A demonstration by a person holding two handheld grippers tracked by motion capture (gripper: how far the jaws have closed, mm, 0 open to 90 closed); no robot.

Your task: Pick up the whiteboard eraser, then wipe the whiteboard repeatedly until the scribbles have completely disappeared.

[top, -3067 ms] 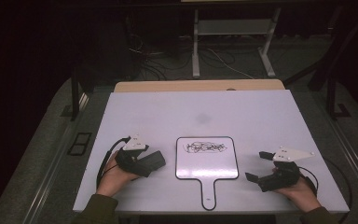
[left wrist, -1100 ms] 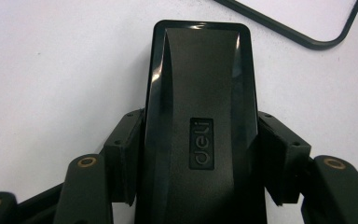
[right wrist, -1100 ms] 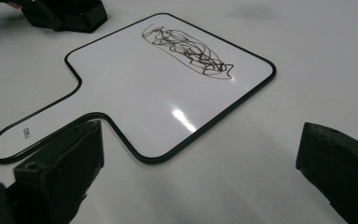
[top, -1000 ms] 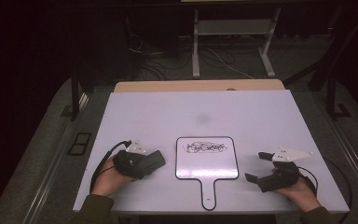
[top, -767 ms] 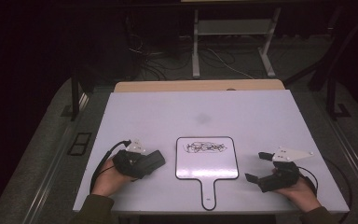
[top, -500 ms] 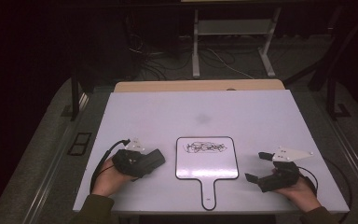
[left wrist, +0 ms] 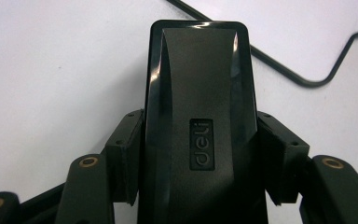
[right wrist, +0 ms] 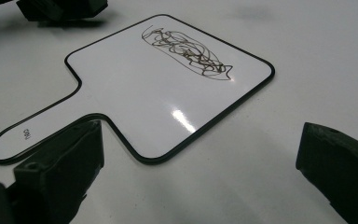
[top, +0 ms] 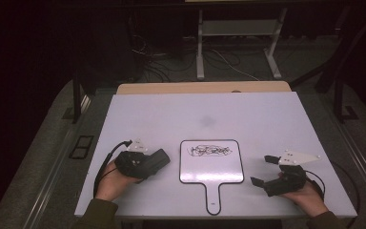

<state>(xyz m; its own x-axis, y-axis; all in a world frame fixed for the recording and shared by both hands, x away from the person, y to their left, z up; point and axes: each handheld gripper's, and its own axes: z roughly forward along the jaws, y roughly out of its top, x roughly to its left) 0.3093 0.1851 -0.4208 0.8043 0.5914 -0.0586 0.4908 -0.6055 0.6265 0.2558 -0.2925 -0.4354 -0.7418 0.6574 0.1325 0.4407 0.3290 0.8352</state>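
A white paddle-shaped board point(top: 211, 168) with a black rim lies flat at the table's near middle, with a black scribble point(top: 208, 150) near its far edge. Just left of it, my left gripper point(top: 158, 160) is shut on a black eraser point(left wrist: 200, 93) marked "deli". Its pads point(left wrist: 128, 154) press both long sides of the eraser. My right gripper point(top: 263, 170) rests low on the table right of the board, jaws wide open and bare. In the right gripper view point(right wrist: 200, 172) it faces the board point(right wrist: 168, 98), the scribble point(right wrist: 186, 51) and the handle.
The white table top point(top: 248, 114) stretches bare beyond the board, with a faint grey smudge point(top: 206, 121) in the middle. A wooden edge point(top: 200, 88) borders its far side. Cables and a metal stand point(top: 238, 28) sit on the dark floor behind.
Compared with the earliest frame, the left hand with the eraser has slid slightly toward the near left. Nothing has visibly moved in the last second.
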